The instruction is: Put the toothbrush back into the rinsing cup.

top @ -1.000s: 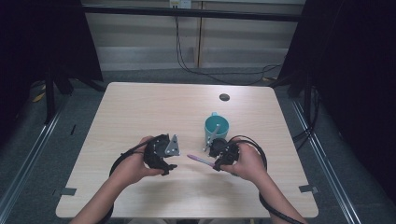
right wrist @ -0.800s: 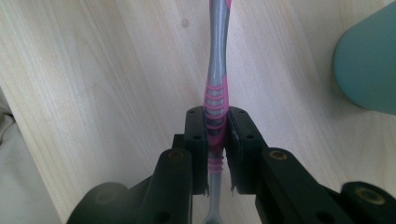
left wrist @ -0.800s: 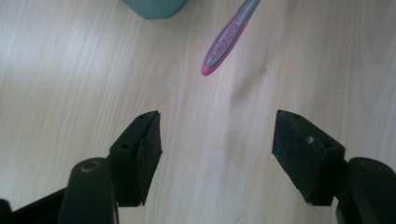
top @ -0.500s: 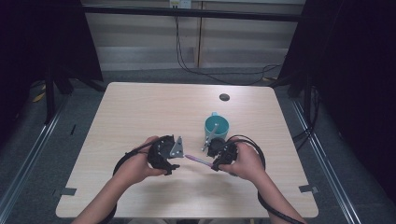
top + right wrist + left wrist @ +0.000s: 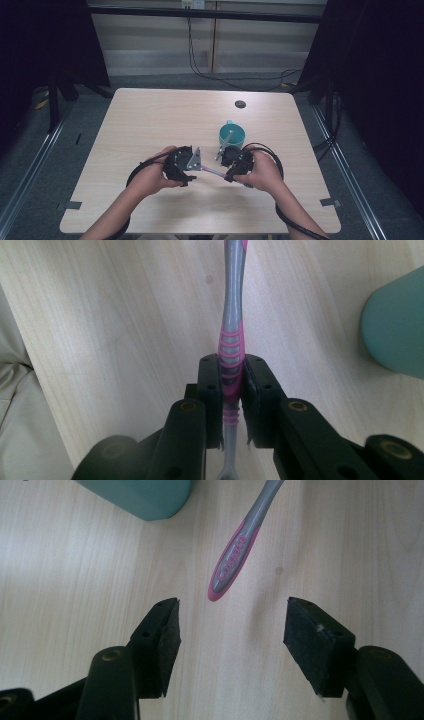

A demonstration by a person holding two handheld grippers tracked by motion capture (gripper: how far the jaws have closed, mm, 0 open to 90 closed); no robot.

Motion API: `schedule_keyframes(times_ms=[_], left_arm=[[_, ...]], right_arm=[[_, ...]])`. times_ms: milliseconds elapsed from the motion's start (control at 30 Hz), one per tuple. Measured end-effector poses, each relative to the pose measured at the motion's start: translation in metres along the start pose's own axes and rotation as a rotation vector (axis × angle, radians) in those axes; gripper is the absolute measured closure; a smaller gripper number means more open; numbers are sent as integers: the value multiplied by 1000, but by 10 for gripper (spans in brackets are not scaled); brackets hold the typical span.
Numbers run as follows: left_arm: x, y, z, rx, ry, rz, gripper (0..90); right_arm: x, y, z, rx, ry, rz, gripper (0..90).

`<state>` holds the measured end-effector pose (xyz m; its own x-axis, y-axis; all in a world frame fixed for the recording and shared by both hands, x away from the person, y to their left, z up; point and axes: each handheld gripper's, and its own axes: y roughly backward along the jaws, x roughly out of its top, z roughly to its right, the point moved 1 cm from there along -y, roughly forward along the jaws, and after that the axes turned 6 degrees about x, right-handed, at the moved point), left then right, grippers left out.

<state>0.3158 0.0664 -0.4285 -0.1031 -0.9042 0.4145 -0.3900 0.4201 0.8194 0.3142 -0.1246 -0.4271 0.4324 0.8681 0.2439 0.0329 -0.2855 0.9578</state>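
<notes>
A pink and grey toothbrush (image 5: 234, 300) is held above the light wooden table (image 5: 150, 120). My right gripper (image 5: 231, 375) is shut on its ribbed neck, with the handle pointing away from the camera. In the high view the toothbrush (image 5: 212, 171) spans the gap between my right gripper (image 5: 234, 162) and my left gripper (image 5: 184, 167). My left gripper (image 5: 232, 615) is open, and the toothbrush's handle end (image 5: 232, 562) hangs just beyond its jaw tips, touching neither. A teal mug (image 5: 232, 135) stands right behind the right gripper.
The mug (image 5: 145, 497) is close ahead of the left gripper and at the right edge of the right gripper view (image 5: 395, 325). A thin pale item leans inside it. A small dark round hole (image 5: 240, 104) lies near the table's far edge.
My left gripper has moved right, closing in on the toothbrush's handle end. The right gripper has held the toothbrush nearly still.
</notes>
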Motion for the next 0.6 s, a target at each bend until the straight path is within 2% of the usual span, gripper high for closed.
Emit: schedule_keyframes(times_ms=[200,233,267,467,600], left_arm=[[3,-4,0,-23,-30,11,438],[3,-5,1,-28,-29,23,438],[4,-6,1,-34,-47,35,452],[5,-8,1,-58,-43,56,482],[6,-8,1,-63,-27,46,515]], right_arm=[[0,1,0,-8,13,3,801],[0,1,0,-8,13,3,801],[0,2,0,-9,16,2,801],[0,3,0,2,18,4,801],[0,2,0,4,17,7,801]])
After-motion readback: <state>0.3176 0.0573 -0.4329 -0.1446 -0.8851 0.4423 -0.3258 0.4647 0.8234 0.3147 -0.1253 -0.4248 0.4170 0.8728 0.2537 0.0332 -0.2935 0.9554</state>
